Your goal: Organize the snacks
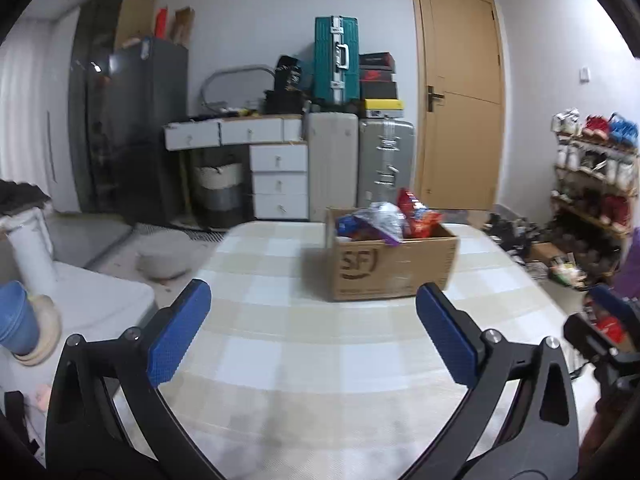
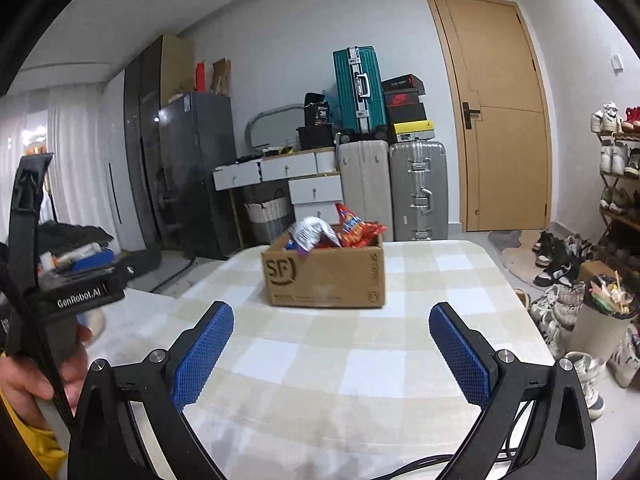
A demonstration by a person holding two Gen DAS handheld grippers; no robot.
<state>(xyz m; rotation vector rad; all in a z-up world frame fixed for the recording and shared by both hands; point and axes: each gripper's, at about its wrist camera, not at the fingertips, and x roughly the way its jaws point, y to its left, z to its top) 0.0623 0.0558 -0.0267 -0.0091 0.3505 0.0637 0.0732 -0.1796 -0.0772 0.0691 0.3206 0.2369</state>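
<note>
The left tool (image 1: 313,334) is hovering low in the frame over the checked surface (image 1: 304,356), its blue pads spread wide and holding nothing; the right tool (image 2: 331,354) is doing the same in its own view, jaws wide and empty. The cardboard box (image 1: 394,266) is sitting at centre-right of the left wrist view, toward the far end of the surface, well apart from both tools; snack packets (image 1: 390,220) are poking up above its rim, red ones at the right, a pale crinkled one at the left. A hand (image 2: 38,372) is gripping the other device at the lower left of the right wrist view.
</note>
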